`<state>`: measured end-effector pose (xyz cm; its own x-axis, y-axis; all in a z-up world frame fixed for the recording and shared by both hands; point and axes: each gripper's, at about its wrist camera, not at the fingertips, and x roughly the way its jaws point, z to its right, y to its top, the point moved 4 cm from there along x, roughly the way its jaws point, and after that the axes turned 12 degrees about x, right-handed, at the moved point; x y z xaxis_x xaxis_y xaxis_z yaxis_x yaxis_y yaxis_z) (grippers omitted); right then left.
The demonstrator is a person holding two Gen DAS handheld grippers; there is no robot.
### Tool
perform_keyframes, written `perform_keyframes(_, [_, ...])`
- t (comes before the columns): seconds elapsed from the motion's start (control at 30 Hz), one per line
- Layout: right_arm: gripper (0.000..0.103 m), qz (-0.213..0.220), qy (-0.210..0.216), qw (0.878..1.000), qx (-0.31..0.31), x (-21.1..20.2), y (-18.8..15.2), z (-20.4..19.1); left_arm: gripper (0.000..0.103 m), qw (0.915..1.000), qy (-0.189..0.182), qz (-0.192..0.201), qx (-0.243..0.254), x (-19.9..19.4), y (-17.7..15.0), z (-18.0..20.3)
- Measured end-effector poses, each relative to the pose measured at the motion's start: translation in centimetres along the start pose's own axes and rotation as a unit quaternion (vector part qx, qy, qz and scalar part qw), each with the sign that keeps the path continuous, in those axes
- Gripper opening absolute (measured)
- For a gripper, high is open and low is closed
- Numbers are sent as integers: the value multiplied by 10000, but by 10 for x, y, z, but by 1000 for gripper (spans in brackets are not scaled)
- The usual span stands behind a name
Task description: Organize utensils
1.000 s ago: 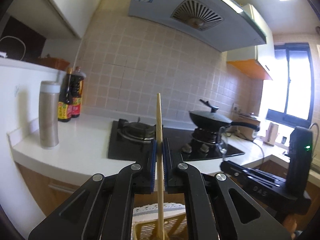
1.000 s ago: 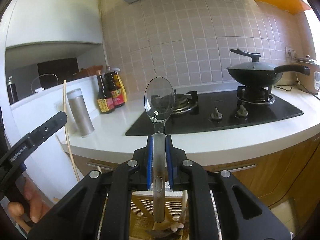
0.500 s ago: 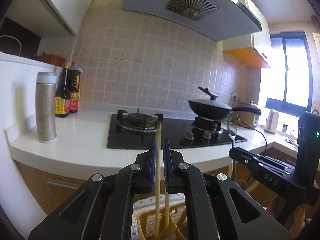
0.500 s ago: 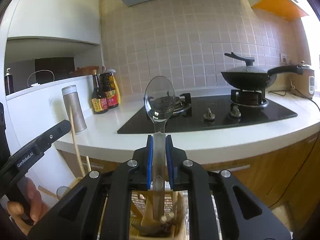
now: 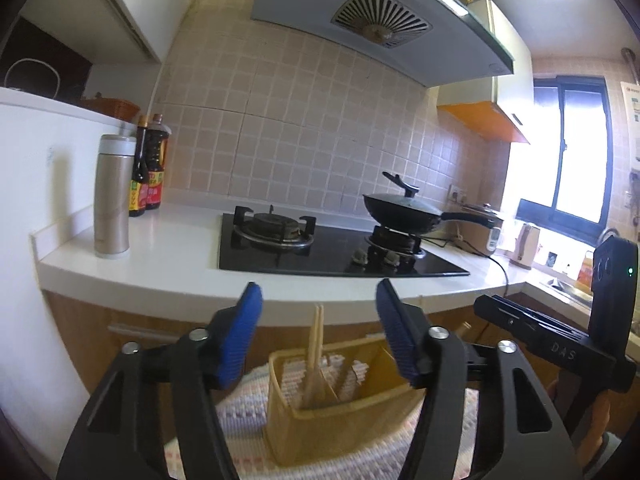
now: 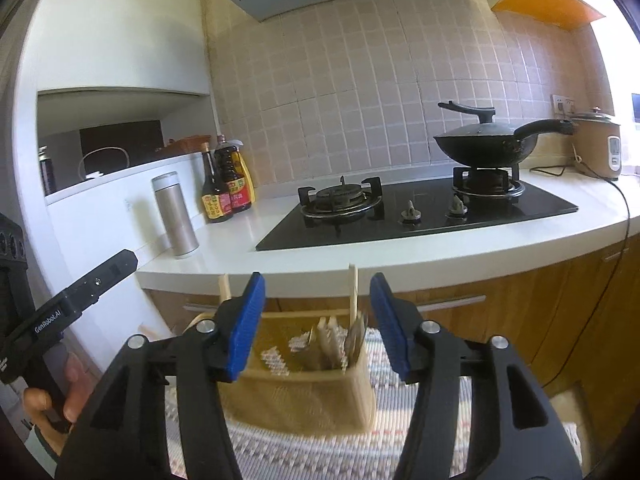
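A yellow plastic utensil holder (image 5: 320,420) stands on a woven mat below the counter; it also shows in the right wrist view (image 6: 304,396). Wooden chopsticks (image 5: 314,344) stand upright in one of its compartments. Spoons (image 6: 352,340) and a chopstick (image 6: 353,292) stand in it in the right wrist view. My left gripper (image 5: 318,328) is open and empty above the holder. My right gripper (image 6: 316,320) is open and empty above the holder. The other gripper's body shows at each view's edge.
A white counter (image 5: 160,264) carries a black gas hob (image 5: 320,252), a black wok (image 5: 404,208), a steel flask (image 5: 112,196) and sauce bottles (image 5: 146,172). Wooden cabinet fronts (image 6: 520,312) lie behind the holder. A pale woven mat (image 6: 320,452) lies under it.
My left gripper has let go of the chopstick, which now stands in the holder. My right gripper has let go of the spoon into the holder. Both jaws have opened wide.
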<state>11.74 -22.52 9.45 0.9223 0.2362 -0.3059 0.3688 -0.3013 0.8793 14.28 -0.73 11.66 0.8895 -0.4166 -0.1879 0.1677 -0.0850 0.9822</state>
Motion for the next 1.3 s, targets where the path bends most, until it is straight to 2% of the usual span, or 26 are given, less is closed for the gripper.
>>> perform_keyframes(0.17, [51,-164,28,9999,-39,-38,-31,-3,77,10000,26,-28,-42,-37,-21,10])
perform_keyframes(0.23, [52,-160,-85,9997,-192,-49,-44,-5,79,9999,144,-40,-25,-51,-34,16])
perform_keyframes(0.3, [58,-154,-212,9989,-382,-58,-60,-9,80,9996,258,-68,74,-61,-44,22])
perform_keyframes(0.37, [61,-106,-296,9985,-439,-64,-73,-10,83,9993,335,-94,157,-67,-53,27])
perform_keyframes(0.5, [65,102,-512,9973,-517,-66,-97,-11,91,9970,720,-99,281,-72,-75,34])
perform_keyframes(0.57, [65,192,-688,9957,-583,-63,-110,-10,92,9958,884,-147,196,-70,-85,32])
perform_keyframes(0.77, [73,272,-733,9942,-741,-57,-127,-6,92,9878,1525,-244,176,-59,-118,30])
perform_keyframes(0.83, [74,171,-823,9934,-774,-50,-134,0,92,9854,1582,-452,431,-52,-125,34])
perform_keyframes(0.9, [74,-51,-874,9937,-705,-40,-137,6,93,9823,1735,-476,525,-49,-129,33])
perform_keyframes(0.97, [74,-148,-833,9948,-564,-35,-138,11,93,9823,1693,-617,512,-45,-132,32])
perform_keyframes(1.13, [74,-200,-931,9940,-544,-31,-140,16,93,9816,1778,-527,461,-49,-133,29])
perform_keyframes(1.3, [74,-167,-996,9928,-647,-31,-141,13,93,9821,1703,-537,606,-47,-134,36])
